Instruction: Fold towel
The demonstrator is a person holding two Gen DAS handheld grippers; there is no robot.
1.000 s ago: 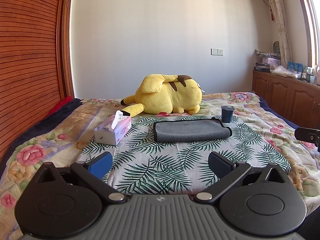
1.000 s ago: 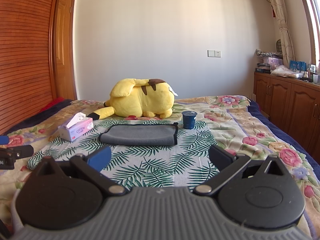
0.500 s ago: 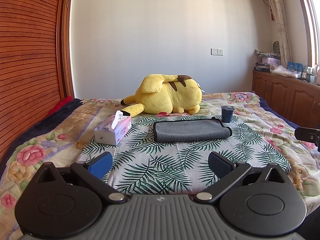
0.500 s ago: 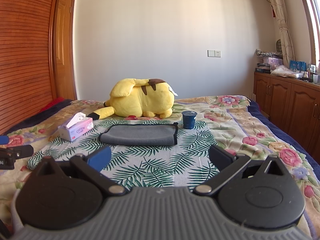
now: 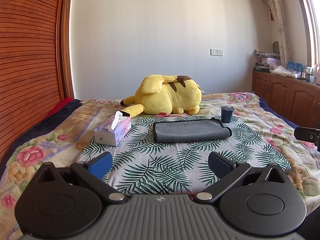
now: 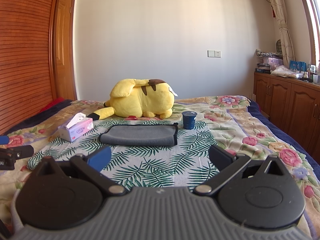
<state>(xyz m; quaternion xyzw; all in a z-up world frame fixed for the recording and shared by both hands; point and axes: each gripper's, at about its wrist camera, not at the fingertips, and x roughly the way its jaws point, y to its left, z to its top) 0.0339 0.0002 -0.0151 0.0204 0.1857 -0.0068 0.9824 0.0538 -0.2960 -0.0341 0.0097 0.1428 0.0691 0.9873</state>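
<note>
A grey towel [image 5: 191, 130] with a dark edge lies folded in a flat strip on the palm-leaf cloth [image 5: 160, 160] on the bed; it also shows in the right wrist view [image 6: 139, 136]. My left gripper [image 5: 160, 163] is open and empty, well short of the towel. My right gripper [image 6: 159, 157] is open and empty too, also short of the towel. The other gripper's tip shows at the right edge of the left wrist view [image 5: 307, 135] and at the left edge of the right wrist view [image 6: 14, 154].
A tissue box [image 5: 113, 130] stands left of the towel. A dark blue cup [image 5: 227, 114] stands at its far right corner. A yellow plush toy [image 5: 166, 98] lies behind. Wooden cabinets [image 5: 290, 98] run along the right; a slatted wooden wall [image 5: 26, 60] is left.
</note>
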